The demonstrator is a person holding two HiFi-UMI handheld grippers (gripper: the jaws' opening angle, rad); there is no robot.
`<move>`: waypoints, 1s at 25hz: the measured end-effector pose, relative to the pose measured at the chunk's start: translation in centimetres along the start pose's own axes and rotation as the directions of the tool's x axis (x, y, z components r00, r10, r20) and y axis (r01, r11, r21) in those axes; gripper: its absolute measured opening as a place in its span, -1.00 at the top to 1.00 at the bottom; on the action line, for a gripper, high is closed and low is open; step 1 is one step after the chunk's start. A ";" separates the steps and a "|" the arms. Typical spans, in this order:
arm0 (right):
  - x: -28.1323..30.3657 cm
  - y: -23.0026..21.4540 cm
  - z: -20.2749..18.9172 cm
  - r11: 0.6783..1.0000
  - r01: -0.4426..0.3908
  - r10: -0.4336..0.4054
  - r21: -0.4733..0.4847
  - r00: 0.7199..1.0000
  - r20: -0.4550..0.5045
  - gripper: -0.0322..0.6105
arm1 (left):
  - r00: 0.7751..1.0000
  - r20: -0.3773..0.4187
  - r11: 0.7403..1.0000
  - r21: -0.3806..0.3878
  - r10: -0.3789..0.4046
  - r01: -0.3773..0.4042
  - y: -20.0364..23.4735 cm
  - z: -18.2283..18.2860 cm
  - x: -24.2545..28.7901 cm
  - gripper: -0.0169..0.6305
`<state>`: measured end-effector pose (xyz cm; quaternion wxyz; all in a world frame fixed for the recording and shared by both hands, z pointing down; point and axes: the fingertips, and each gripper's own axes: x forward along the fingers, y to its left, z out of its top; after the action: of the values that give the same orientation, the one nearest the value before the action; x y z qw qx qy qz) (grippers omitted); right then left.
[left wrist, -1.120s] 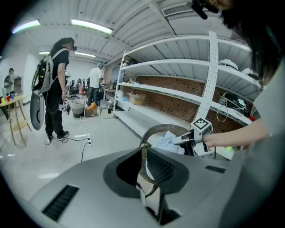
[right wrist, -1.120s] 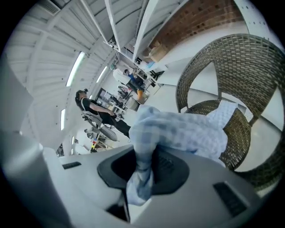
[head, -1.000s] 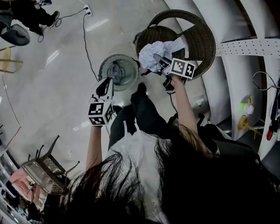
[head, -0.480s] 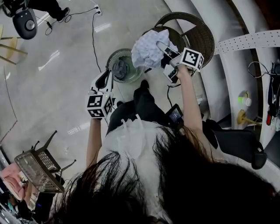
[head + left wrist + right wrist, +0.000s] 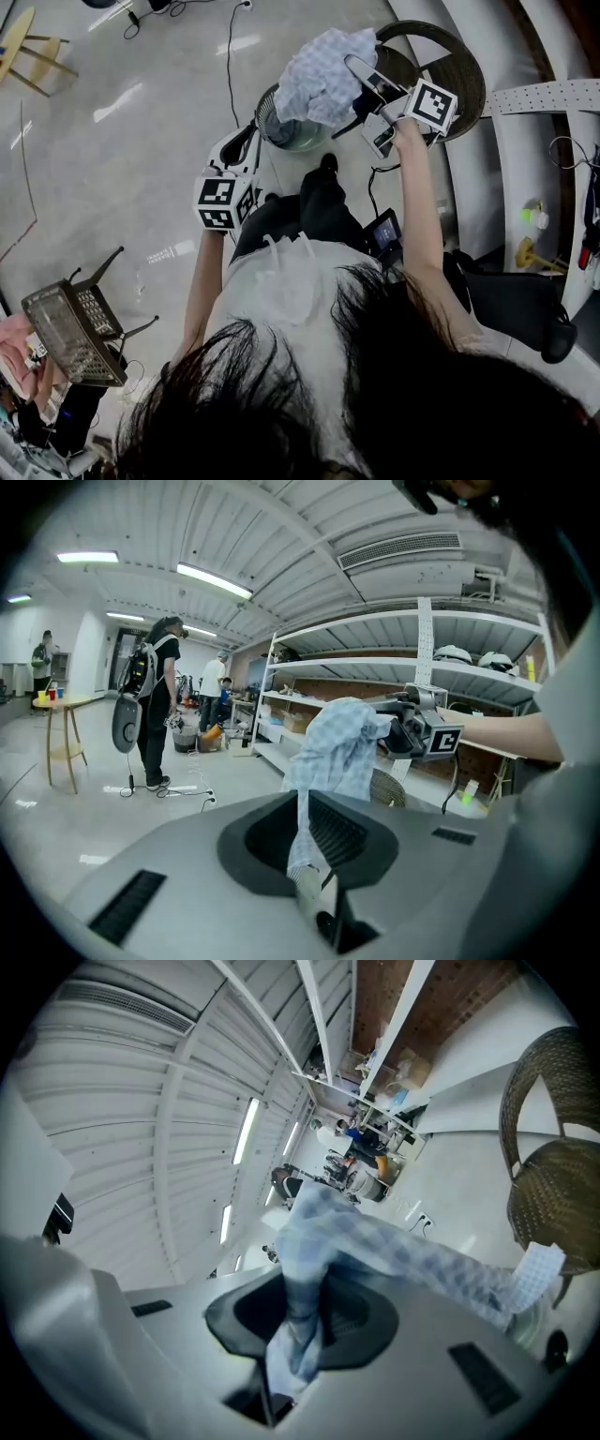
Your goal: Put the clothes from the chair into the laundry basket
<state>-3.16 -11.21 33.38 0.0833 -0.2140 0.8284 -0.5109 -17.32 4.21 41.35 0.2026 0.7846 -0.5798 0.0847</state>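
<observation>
Shirt (image 5: 319, 70) clamped by left gripper (image 5: 314, 907) and right gripper (image 5: 281, 1377) jaws, per gripper views; head view adds basket (image 5: 298, 142)

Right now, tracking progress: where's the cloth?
Head view, top centre: checked cloth in the right tongs and left tongs, over the basket, beside the wicker chair.

The pale, glossy floor (image 5: 122, 169) carries everything. At the far middle stands a round grey mesh laundry basket (image 5: 302, 139), and just right of it a dark woven wicker chair (image 5: 464, 75). A thin black cable (image 5: 228, 56) trails across the floor to a white power strip (image 5: 247, 5) at the far edge. Far left stands a light wooden stool (image 5: 23, 42). Near left is a grey wire-mesh rack on thin black legs (image 5: 70, 328).
</observation>
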 end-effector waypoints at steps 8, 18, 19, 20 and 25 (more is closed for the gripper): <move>3.9 5.1 -3.2 0.994 -0.110 0.111 0.019 0.992 -0.064 0.63 | 0.999 0.015 0.999 -0.029 0.033 -0.033 1.8 -0.7 -1.8 0.80; 7.3 9.0 -4.5 0.978 -0.208 0.210 0.029 0.968 -0.139 0.63 | 0.993 0.030 0.991 -0.071 0.119 -0.116 4.3 -0.7 -2.6 0.80; 7.4 8.5 -4.6 0.979 -0.203 0.206 0.037 0.968 -0.146 0.63 | 0.992 0.026 0.990 -0.075 0.124 -0.122 4.5 -0.8 -2.5 0.80; 7.4 7.8 -4.8 0.980 -0.196 0.201 0.044 0.967 -0.155 0.63 | 0.991 0.021 0.989 -0.080 0.129 -0.127 4.6 -0.9 -2.3 0.80; 7.4 3.3 -6.0 0.987 -0.144 0.155 0.066 0.963 -0.221 0.63 | 0.988 -0.019 0.983 -0.095 0.153 -0.154 5.0 -1.8 -0.7 0.80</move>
<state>-12.78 -8.33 33.83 0.0325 -0.0894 0.8333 -0.5446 -22.06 4.40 43.84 0.2365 0.7264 -0.6408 0.0764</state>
